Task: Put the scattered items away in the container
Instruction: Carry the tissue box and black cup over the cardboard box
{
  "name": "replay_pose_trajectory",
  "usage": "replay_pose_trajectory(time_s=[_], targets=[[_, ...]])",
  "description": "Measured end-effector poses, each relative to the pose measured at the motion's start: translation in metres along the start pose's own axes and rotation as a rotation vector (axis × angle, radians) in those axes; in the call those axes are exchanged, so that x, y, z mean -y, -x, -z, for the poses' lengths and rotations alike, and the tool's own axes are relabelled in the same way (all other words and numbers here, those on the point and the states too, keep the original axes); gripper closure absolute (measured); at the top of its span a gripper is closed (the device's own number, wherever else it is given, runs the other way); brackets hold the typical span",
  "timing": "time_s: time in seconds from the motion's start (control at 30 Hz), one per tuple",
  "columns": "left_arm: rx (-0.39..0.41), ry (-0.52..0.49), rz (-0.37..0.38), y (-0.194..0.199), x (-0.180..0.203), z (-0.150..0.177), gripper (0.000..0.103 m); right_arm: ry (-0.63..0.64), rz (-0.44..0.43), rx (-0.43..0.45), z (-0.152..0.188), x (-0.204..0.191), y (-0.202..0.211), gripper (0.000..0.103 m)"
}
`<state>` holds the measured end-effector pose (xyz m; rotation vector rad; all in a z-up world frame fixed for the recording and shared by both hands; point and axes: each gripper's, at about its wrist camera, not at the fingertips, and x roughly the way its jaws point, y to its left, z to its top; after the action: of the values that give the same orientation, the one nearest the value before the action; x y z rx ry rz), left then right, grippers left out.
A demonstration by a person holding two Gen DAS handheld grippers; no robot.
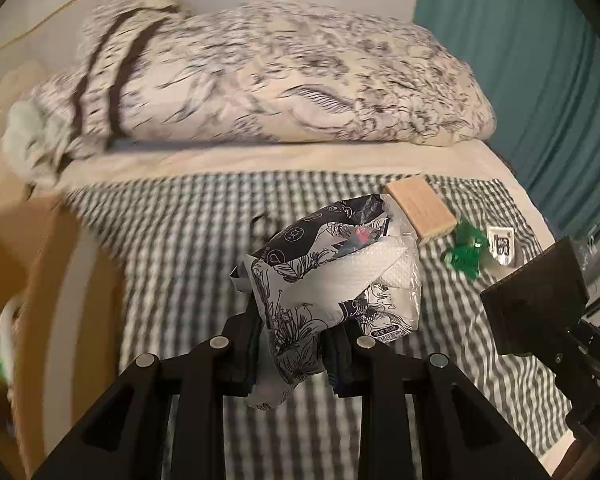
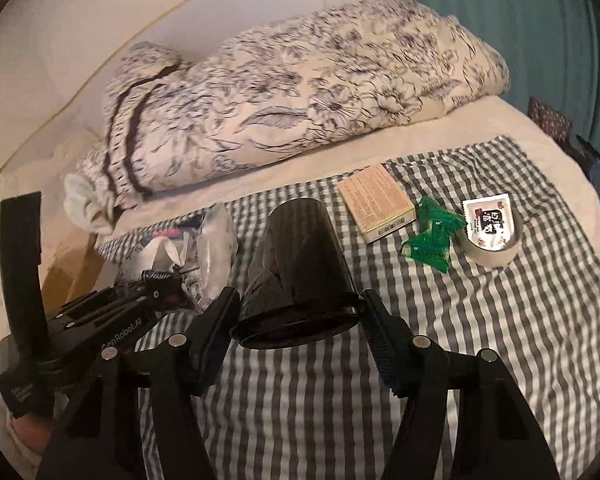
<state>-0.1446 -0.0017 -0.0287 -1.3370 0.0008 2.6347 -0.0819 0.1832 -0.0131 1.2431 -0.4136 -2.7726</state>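
My left gripper (image 1: 296,354) is shut on a black-and-white floral tissue pack (image 1: 328,276), lifted above the checked cloth (image 1: 180,232). In the right wrist view the right gripper (image 2: 300,316) is shut on a glossy black cup (image 2: 300,264), which lies on its side with its mouth toward the camera. The left gripper (image 2: 168,284) shows there at the left with the tissue pack (image 2: 204,240). Lying on the cloth are a beige box (image 2: 380,200), green wrappers (image 2: 432,236) and a tape roll (image 2: 496,244) with a sachet (image 2: 486,216) on top. A cardboard box (image 1: 48,280) stands at the left.
A folded floral quilt (image 2: 300,92) lies along the back of the bed, against a white wall. A teal curtain (image 1: 540,80) hangs at the right. Something green and white (image 1: 0,340) lies in the cardboard box. The right-hand tool's body (image 1: 540,304) shows at the right of the left wrist view.
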Motion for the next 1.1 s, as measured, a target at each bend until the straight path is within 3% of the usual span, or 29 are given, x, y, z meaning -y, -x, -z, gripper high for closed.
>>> replay_pose_trajectory(time_s=[0.37, 0.63, 0.9, 1.1], targets=[[0.04, 0.091, -0.116, 0.088, -0.049, 0.067, 0.076, 0.153, -0.039, -0.022, 0.046, -0.062, 0.049, 0.041], [0.087, 0.159, -0.139, 0.13, -0.086, 0.081, 0.075, 0.239, -0.086, -0.015, 0.063, -0.117, 0.073, 0.041], [0.106, 0.258, -0.174, 0.16, -0.149, 0.089, 0.075, 0.318, -0.146, -0.039, 0.065, -0.184, 0.069, 0.041], [0.1, 0.316, -0.218, 0.161, -0.202, 0.08, 0.075, 0.365, -0.187, -0.057, 0.054, -0.232, 0.05, 0.041]])
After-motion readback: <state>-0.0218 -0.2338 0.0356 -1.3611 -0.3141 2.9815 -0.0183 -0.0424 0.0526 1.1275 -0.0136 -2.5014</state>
